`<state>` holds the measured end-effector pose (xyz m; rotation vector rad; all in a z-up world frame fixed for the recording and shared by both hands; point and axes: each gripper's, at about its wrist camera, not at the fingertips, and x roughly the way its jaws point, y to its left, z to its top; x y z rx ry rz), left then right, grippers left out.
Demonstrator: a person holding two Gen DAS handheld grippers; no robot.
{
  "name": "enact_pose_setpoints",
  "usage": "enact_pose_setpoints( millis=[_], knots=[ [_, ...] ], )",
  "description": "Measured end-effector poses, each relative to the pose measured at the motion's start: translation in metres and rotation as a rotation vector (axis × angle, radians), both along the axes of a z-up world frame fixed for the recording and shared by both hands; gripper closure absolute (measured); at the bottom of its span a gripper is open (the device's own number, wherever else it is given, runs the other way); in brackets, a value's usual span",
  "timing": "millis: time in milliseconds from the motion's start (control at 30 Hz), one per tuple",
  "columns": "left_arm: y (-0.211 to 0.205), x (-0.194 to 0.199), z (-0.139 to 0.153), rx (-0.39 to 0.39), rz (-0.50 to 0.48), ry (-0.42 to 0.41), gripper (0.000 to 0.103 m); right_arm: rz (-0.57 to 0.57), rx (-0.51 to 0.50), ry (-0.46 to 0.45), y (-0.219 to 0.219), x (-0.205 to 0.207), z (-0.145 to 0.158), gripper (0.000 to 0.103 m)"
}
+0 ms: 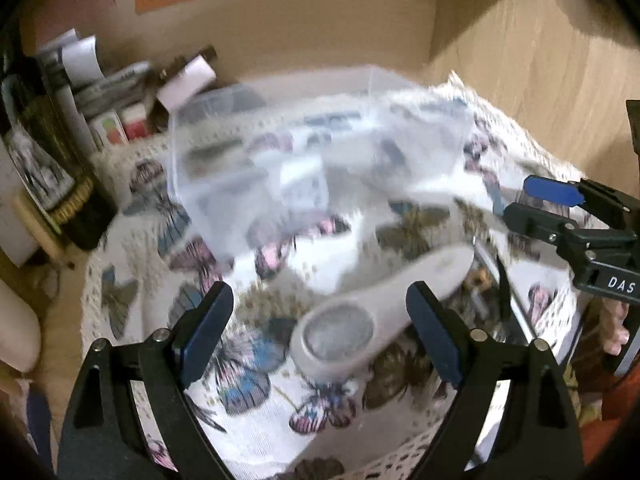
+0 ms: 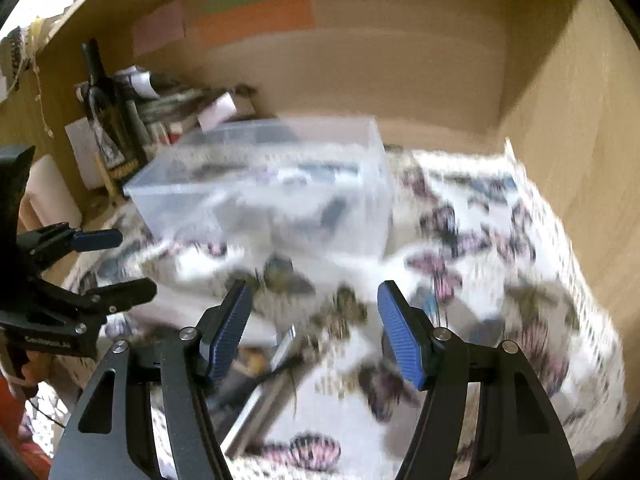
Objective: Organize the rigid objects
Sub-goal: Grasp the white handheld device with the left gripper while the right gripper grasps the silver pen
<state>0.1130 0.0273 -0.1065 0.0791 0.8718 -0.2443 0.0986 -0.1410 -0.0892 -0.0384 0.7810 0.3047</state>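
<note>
My left tongs [image 1: 320, 332] tip down toward the cloth [image 1: 256, 432], their blue pads [image 1: 204, 332] spread wide with nothing pinched. A grey scoop-like tool [image 1: 360, 320] with a round head lies flat on the cloth in the gap between them; its handle runs up and to the right, passing just behind the right pad. I cannot tell if that pad touches it.

My right tongs [image 2: 316, 328] also tilt downward, pads [image 2: 228, 332] apart at a middling spread and holding nothing. Below them, on the cloth, I see a flat metal-edged thing [image 2: 260, 400] and some dark bits on it, too blurred to name. In the left wrist view the same thing sits at the right, just beyond the tool's handle.

Each pair shows in the other's camera: the right tongs enter the left view from the right edge, the left tongs [image 2: 116, 264] enter the right view from the left edge, both with jaws parted.

Farther back stands a clear bin [image 2: 168, 196] on the butterfly-print cloth. It holds a jumble of dark and white items; blur keeps me from naming them.

Beyond the bin, to the left, papers and boxes [image 1: 120, 92] are stacked against the wooden back wall [image 2: 400, 60], which bears an orange strip [image 2: 256, 20].
</note>
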Motion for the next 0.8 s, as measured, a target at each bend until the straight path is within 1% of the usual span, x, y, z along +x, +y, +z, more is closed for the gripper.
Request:
enact_pose_setpoints(
  millis=[167, 267, 333, 400, 467, 500, 533, 600, 667, 733, 800],
  knots=[
    [-0.001, -0.007, -0.011, 0.013, -0.028, 0.038, 0.013, 0.001, 0.004, 0.066, -0.007, -0.018, -0.019, 0.041],
    [-0.009, -0.003, -0.012, 0.03, -0.044, 0.04, 0.013, 0.013, 0.023, 0.082, -0.008, -0.025, -0.023, 0.041],
    [-0.012, 0.004, -0.013, 0.026, -0.051, 0.042, 0.014, 0.022, 0.021, 0.085, -0.005, -0.028, -0.026, 0.041],
    [-0.012, 0.01, -0.015, -0.003, -0.052, 0.057, 0.02, 0.033, 0.014, 0.085, -0.001, -0.03, -0.028, 0.041],
    [-0.01, 0.016, -0.019, -0.051, -0.065, 0.09, 0.036, 0.038, 0.0, 0.084, 0.004, -0.031, -0.031, 0.041],
    [-0.011, 0.018, -0.023, -0.055, -0.066, 0.11, 0.04, 0.038, -0.001, 0.08, 0.004, -0.031, -0.032, 0.041],
    [-0.011, 0.018, -0.027, -0.034, -0.053, 0.108, 0.045, 0.037, 0.001, 0.074, 0.004, -0.031, -0.032, 0.042],
    [-0.015, 0.015, -0.027, -0.008, -0.051, 0.086, 0.047, 0.045, 0.017, 0.077, 0.003, -0.029, -0.032, 0.05],
    [-0.018, 0.012, -0.028, 0.009, -0.055, 0.075, 0.05, 0.04, 0.02, 0.086, 0.001, -0.026, -0.034, 0.064],
    [-0.021, 0.01, -0.028, 0.022, -0.06, 0.065, 0.055, 0.033, 0.011, 0.096, 0.001, -0.022, -0.038, 0.073],
    [-0.024, 0.008, -0.028, 0.038, -0.064, 0.05, 0.057, 0.024, 0.006, 0.084, 0.001, -0.02, -0.039, 0.077]
  ],
)
